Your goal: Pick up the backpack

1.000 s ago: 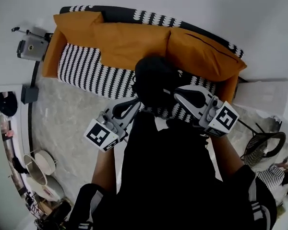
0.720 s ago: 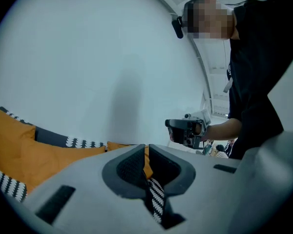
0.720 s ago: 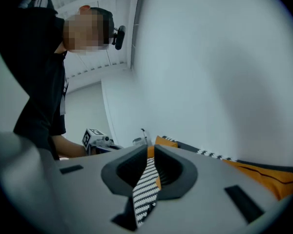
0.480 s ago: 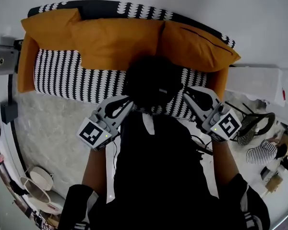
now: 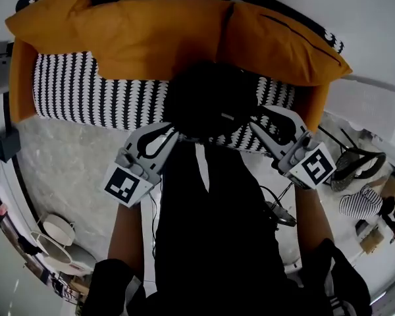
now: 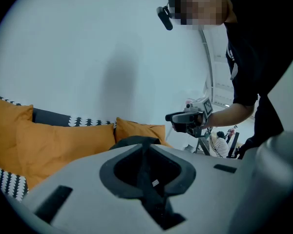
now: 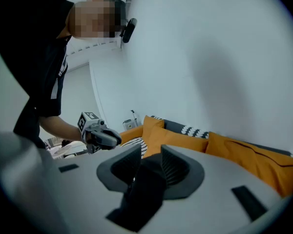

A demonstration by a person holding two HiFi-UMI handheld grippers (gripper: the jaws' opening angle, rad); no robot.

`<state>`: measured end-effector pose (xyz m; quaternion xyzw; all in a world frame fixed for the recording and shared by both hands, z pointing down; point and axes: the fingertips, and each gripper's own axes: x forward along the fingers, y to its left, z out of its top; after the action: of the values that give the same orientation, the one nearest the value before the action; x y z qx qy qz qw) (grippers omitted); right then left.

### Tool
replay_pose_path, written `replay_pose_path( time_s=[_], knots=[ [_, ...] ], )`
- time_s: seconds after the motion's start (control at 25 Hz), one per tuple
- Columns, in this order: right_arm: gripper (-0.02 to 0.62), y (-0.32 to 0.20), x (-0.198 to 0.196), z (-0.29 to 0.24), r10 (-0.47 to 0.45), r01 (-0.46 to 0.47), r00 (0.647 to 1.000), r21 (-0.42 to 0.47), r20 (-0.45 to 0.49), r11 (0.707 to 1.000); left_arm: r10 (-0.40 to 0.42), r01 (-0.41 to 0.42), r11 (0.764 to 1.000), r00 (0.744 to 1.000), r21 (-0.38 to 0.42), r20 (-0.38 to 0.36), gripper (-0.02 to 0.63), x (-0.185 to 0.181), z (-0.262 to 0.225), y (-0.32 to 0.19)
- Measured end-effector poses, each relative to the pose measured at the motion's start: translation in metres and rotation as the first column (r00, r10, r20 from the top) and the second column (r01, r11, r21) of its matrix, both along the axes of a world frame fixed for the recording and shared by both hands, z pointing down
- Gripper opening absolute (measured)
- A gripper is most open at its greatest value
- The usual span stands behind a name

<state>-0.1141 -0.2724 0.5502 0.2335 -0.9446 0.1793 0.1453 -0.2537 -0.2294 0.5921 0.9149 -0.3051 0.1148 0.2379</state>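
Note:
The black backpack (image 5: pixel 207 97) hangs in front of me over the front edge of the sofa seat (image 5: pixel 85 91). My left gripper (image 5: pixel 168 131) reaches it from the left and is shut on a black strap (image 6: pixel 149 179) that runs between its jaws. My right gripper (image 5: pixel 260 117) reaches it from the right. Its jaws have just been opening and now stand apart, with another black strap (image 7: pixel 144 194) lying loose in the gap. The left gripper view shows the bag's top (image 6: pixel 136 140) just past the jaws.
Orange cushions (image 5: pixel 151 38) line the back of the black-and-white patterned sofa, which stands against a white wall. A white box (image 5: pixel 372 107) and a wire stand (image 5: pixel 355 166) are at the right. Bowls (image 5: pixel 52 229) lie on the marble floor at lower left.
Both grippers and the backpack have sunk toward the sofa seat. The sofa now fills more of the head view.

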Motion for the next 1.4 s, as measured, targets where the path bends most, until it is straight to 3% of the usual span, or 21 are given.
replay_pose_path(
  time_s=[0.24, 0.32, 0.44, 0.72, 0.92, 1.04, 1.4],
  knots=[
    [0.115, -0.007, -0.002, 0.035, -0.037, 0.037, 0.999, -0.008, -0.036, 0.999, -0.053, 0.053, 0.998, 0.999, -0.022, 0.014, 0.037, -0.002, 0.034, -0.010],
    [0.115, -0.010, 0.003, 0.047, -0.038, 0.037, 0.998, -0.020, -0.055, 0.999, -0.065, 0.066, 0.997, 0.997, -0.041, 0.033, 0.110, -0.003, 0.047, -0.014],
    [0.134, -0.015, 0.008, 0.067, -0.042, 0.038, 0.996, -0.042, -0.083, 0.998, -0.082, 0.084, 0.995, 0.995, -0.044, 0.056, 0.130, -0.006, 0.062, -0.025],
    [0.172, -0.019, 0.003, 0.098, -0.100, 0.092, 0.987, -0.064, -0.125, 0.994, -0.016, 0.020, 0.999, 0.995, -0.044, 0.095, 0.160, 0.008, 0.085, -0.033],
    [0.172, -0.013, 0.004, 0.115, -0.165, 0.166, 0.960, -0.015, -0.226, 0.986, 0.030, -0.024, 0.998, 0.996, -0.064, 0.089, 0.165, 0.025, 0.102, -0.030],
    [0.172, -0.004, 0.004, 0.125, -0.204, 0.205, 0.936, -0.029, -0.287, 0.978, 0.036, -0.030, 0.998, 0.993, -0.058, 0.111, 0.164, 0.029, 0.109, -0.029],
    [0.125, -0.007, -0.002, 0.135, -0.192, 0.205, 0.919, 0.002, -0.345, 0.979, 0.029, -0.024, 0.999, 0.986, -0.032, 0.162, 0.163, 0.036, 0.129, -0.034]
  ],
)
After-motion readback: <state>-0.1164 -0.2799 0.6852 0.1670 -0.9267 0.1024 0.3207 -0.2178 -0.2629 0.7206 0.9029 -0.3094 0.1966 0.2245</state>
